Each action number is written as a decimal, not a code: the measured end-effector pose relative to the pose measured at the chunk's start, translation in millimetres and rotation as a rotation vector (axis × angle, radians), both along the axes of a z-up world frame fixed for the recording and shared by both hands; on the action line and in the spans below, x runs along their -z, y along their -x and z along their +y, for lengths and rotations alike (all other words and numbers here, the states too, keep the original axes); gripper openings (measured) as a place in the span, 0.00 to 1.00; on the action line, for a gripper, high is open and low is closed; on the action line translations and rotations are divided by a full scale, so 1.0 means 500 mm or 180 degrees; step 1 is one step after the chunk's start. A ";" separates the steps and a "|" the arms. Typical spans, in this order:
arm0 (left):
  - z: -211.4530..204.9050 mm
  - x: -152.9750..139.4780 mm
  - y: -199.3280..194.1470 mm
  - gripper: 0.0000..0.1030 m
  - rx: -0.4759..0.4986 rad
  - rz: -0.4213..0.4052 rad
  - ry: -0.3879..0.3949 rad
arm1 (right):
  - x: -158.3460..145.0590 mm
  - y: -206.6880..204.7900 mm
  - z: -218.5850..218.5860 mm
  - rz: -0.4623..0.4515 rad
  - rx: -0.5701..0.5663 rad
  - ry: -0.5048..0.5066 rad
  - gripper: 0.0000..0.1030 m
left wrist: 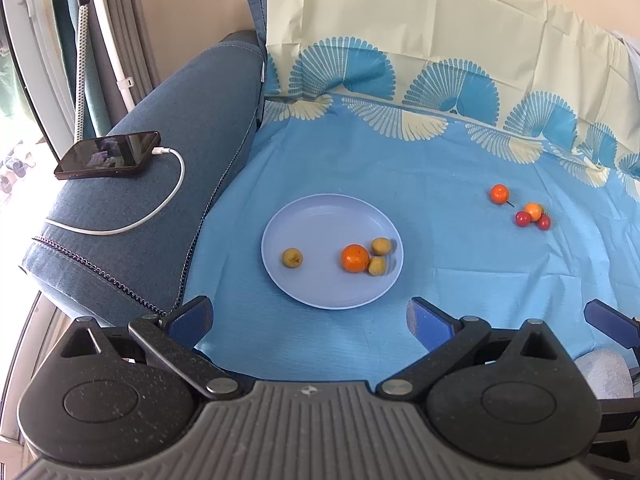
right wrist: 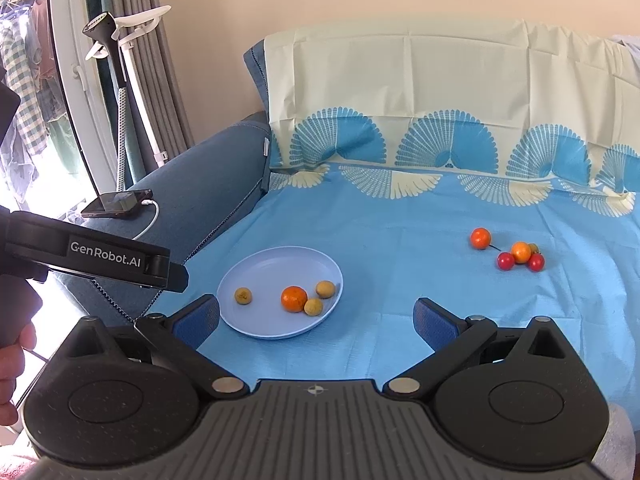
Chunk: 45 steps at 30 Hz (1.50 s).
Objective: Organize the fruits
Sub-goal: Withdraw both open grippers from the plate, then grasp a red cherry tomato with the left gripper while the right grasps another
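We see our left claw (left wrist: pixel 310 322) released, its blue pads spread wide and empty, hanging low over the blue cloth (left wrist: pixel 440 240) that covers the sofa seat. Our right claw (right wrist: pixel 316 320) is likewise spread wide with nothing between its pads; in the right wrist view the left tool's black body crosses at 9 o'clock.

At 12 o'clock of the left claw, just beyond its pads, lies the pale blue plate (left wrist: pixel 320 216) flat on the cloth. On it sit a mandarin (left wrist: pixel 355 258) near the plate's centre, two small yellow-brown fruits touching or nearly touching it at its 2 o'clock (left wrist: pixel 381 246) and 4 o'clock (left wrist: pixel 377 266), and a third yellow-brown fruit (left wrist: pixel 292 258) apart at the plate's 9 o'clock side.

Well apart from the plate, toward 2 o'clock, the remaining fruits lie on the cloth: a lone orange fruit (left wrist: pixel 499 194) with a thin dark stem, and just beyond it a tight cluster of an orange-yellow fruit (left wrist: pixel 533 211) and two red cherry tomatoes (left wrist: pixel 522 219) (left wrist: pixel 544 222). In the right wrist view we make out another small fruit tucked behind this cluster, too hidden to identify.

At 10 o'clock a phone (left wrist: pixel 108 155) rests on the blue sofa arm (left wrist: pixel 192 92) with a white cable (left wrist: pixel 176 184) plugged in.
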<state>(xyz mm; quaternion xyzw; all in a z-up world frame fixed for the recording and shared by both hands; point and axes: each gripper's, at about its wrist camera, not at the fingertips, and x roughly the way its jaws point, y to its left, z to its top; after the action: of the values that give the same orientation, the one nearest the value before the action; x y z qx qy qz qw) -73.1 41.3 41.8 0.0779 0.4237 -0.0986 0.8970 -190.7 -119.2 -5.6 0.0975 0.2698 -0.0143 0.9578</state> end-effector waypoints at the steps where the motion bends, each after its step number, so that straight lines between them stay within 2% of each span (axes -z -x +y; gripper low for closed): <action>1: -0.002 0.001 -0.001 1.00 0.0005 0.0008 -0.0011 | 0.001 -0.001 -0.001 0.0006 0.0010 -0.0008 0.99; 12: -0.043 0.013 -0.022 1.00 0.0103 0.0073 -0.0091 | 0.015 -0.006 -0.022 -0.0006 0.0144 -0.0032 0.99; 22: -0.173 0.039 -0.068 1.00 0.0417 0.0188 -0.0137 | 0.035 0.002 -0.139 -0.0062 0.0683 0.0159 0.99; 31: -0.376 0.107 -0.165 1.00 0.0761 0.0438 -0.0121 | 0.095 -0.020 -0.325 0.0104 0.1301 0.0244 0.99; 36: -0.531 0.175 -0.239 1.00 0.1227 0.0467 -0.0138 | 0.159 -0.071 -0.440 0.0249 0.1503 0.0313 0.99; 40: -0.658 0.264 -0.312 1.00 0.1635 0.0718 -0.0150 | 0.228 -0.152 -0.537 0.0367 0.1273 0.0462 0.99; 45: -0.779 0.357 -0.392 1.00 0.1721 0.0879 -0.0257 | 0.317 -0.266 -0.648 0.0648 0.0932 0.0427 0.98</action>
<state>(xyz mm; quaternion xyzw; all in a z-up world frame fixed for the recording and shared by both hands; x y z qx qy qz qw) 122.7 -348.2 -136.7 0.2093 0.5091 -0.3265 0.7684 -57.7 -443.5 -164.2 0.0697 0.3467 -0.1813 0.9177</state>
